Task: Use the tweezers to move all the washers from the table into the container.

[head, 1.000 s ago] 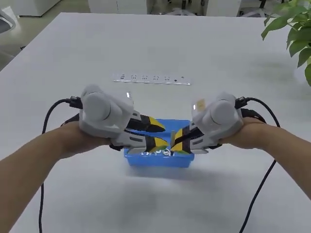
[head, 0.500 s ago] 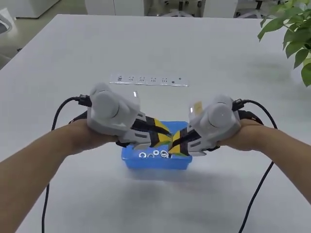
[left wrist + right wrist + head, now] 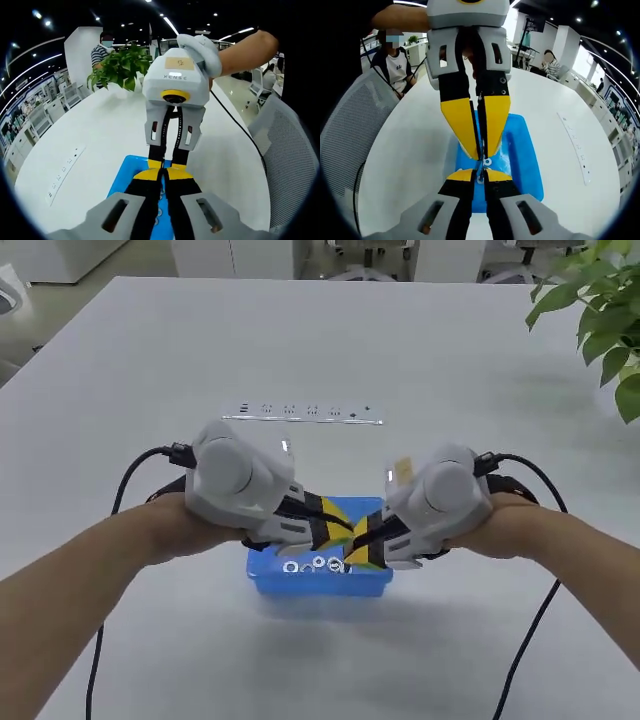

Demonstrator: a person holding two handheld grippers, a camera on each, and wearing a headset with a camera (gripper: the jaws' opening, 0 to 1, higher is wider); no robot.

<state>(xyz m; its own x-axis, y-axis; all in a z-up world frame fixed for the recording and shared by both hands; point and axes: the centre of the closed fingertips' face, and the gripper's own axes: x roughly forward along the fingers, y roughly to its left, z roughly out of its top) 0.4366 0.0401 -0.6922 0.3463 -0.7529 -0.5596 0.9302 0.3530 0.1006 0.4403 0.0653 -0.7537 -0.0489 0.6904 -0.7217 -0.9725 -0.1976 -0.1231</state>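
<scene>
Now that the two grippers sit closer together than a second ago, the left gripper and the right gripper meet nose to nose, their yellow tips touching or very nearly so above the blue container. Both pairs of jaws are pinched down to a narrow slit. In the right gripper view a thin pale sliver lies where the tips meet, probably the tweezers, though it is too small to say which gripper has hold of it. Just under the tips, several washers lie on the container floor, plainer than in the head view a second back, where the jaws hide them. Every washer I can make out is inside the box, so I judge the transfer to be at or near its end, with the tool being passed or steadied between the hands. Farther out on the table a power strip lies flat, well apart, and a plant leans in at the far right.
</scene>
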